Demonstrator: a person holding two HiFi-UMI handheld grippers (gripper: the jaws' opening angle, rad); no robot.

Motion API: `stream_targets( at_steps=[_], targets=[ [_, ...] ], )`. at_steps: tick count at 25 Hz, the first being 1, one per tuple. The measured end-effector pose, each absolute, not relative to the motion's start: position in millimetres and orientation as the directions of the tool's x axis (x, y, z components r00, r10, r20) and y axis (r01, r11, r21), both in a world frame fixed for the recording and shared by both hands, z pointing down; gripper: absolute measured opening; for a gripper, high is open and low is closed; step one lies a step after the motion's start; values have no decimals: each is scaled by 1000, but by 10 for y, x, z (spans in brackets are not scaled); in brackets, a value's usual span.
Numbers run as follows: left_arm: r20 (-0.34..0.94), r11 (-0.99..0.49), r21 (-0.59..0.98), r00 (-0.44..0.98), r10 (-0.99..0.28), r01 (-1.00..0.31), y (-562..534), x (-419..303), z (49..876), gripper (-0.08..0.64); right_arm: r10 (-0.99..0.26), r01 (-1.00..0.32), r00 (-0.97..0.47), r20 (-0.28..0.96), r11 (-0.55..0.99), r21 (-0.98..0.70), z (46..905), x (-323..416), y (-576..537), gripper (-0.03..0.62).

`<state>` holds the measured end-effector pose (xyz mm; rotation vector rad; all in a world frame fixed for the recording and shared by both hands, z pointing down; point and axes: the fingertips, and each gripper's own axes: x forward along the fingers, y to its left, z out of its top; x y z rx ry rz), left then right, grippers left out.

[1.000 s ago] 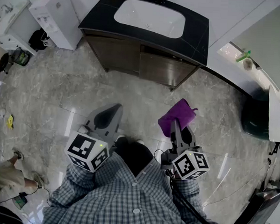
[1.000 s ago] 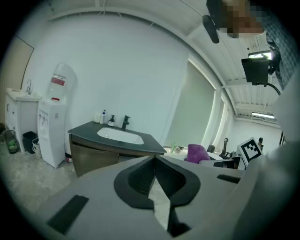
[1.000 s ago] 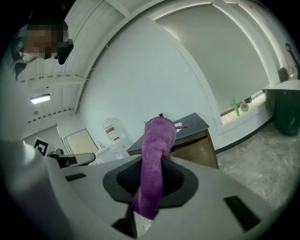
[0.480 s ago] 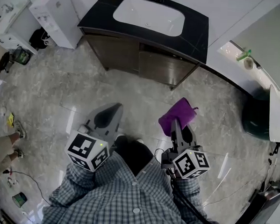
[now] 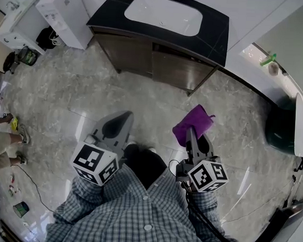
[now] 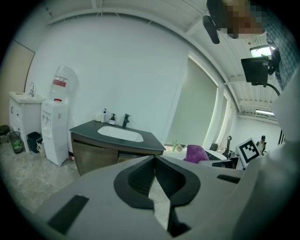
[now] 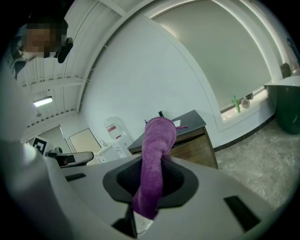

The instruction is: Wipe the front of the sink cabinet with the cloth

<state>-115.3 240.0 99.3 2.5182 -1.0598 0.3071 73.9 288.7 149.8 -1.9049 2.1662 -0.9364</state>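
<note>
Soft & fuzzy: purple cloth (image 7: 157, 140). Matt: brown wood sink cabinet (image 5: 169, 71), w/ shiny black stone tabletop (image 5: 216, 40). Glossy: grey stone floor (image 5: 66, 98).

**My left claw, shut and empty, facing the sink cabinet**

My left gripper (image 6: 154, 158) fills the lower view, jaws meeting at the tips with nothing between them; beyond them stands the sink cabinet (image 6: 97, 157), dark-topped, with a white basin (image 6: 120, 134), a black tap (image 6: 125, 120) and two small bottles (image 6: 104, 116) at the back; a white water dispenser (image 6: 55, 129) stands just left of it; off to the right, a purple cloth (image 6: 196, 152) shows near a marker cube (image 6: 248, 150).
</note>
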Motion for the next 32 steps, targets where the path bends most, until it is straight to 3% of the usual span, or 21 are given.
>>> stream_targets(
  at_steps=[19,32],
  targets=[
    [334,-664,254,708,-622,-703,2628,-691,1002,11,-921,-854,-173,348,-36,-520,1698,1155,3308,77],
    [342,-658,286,716,-608,-696,1610,-769,1151,11,-923,-879,-94,373,-100,-467,1744,1348,2299,77]
  ],
)
